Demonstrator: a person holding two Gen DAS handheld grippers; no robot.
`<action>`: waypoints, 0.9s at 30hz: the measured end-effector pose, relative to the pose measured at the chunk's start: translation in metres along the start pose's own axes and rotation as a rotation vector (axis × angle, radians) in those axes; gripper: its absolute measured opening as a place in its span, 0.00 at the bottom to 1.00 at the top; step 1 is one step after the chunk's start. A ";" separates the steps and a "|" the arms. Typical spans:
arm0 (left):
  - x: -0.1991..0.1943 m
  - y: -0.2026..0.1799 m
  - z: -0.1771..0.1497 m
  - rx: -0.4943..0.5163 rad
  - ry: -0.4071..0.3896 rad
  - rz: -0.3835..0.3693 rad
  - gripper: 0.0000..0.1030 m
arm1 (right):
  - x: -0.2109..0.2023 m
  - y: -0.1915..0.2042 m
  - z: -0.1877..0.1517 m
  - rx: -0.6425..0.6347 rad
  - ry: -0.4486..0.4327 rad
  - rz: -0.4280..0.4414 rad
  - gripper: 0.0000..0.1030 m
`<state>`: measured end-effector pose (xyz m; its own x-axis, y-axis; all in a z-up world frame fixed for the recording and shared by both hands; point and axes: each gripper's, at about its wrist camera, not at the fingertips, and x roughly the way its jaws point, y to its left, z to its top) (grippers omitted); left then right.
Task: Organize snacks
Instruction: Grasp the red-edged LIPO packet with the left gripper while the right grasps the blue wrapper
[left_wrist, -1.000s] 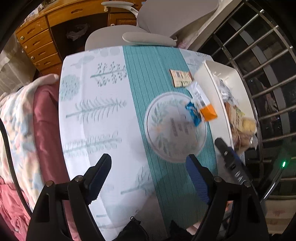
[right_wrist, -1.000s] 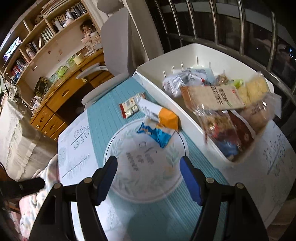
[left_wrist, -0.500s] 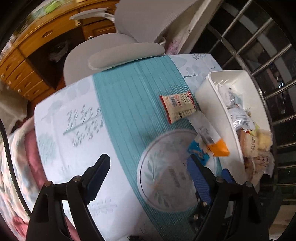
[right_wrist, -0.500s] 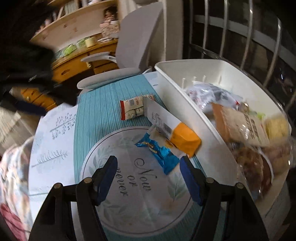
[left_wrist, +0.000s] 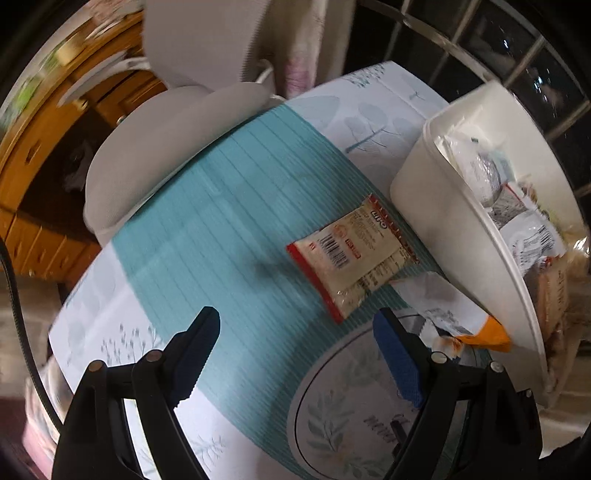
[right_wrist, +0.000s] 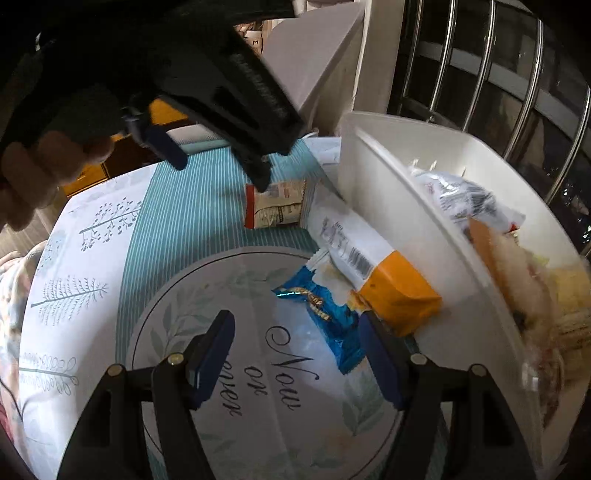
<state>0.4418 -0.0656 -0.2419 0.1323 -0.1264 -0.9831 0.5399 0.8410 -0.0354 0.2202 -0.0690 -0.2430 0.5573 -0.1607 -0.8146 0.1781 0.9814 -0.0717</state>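
1. Left gripper (left_wrist: 295, 343): jaws wide apart, nothing held, above the red-edged snack packet (left_wrist: 352, 254) on the teal tablecloth (left_wrist: 221, 221).
2. Right gripper (right_wrist: 297, 354): jaws apart, empty, blue wrapper (right_wrist: 325, 314) just ahead.
3. Orange-ended packet (right_wrist: 369, 266) against white bin (right_wrist: 424, 236), already full of snacks.
4. Grey chair (left_wrist: 166, 147) behind table.

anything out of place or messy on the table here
Three snacks lie on the table outside the white bin: a red-edged packet, a white and orange pack leaning against the bin's wall, and a blue wrapper partly under it. Nothing looks spilled or torn. Both grippers are open and hold nothing.
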 end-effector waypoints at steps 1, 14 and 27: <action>0.002 -0.003 0.001 0.014 0.001 0.000 0.82 | 0.002 0.000 0.001 0.003 0.006 0.001 0.68; 0.043 -0.036 0.025 0.154 0.066 0.041 0.82 | 0.022 -0.007 0.007 0.015 0.009 -0.015 0.64; 0.062 -0.045 0.044 0.158 0.047 0.029 0.82 | 0.024 -0.014 0.010 0.039 0.017 0.013 0.36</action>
<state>0.4627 -0.1346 -0.2933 0.1130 -0.0754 -0.9907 0.6608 0.7503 0.0182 0.2394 -0.0873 -0.2559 0.5458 -0.1458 -0.8251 0.2024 0.9785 -0.0390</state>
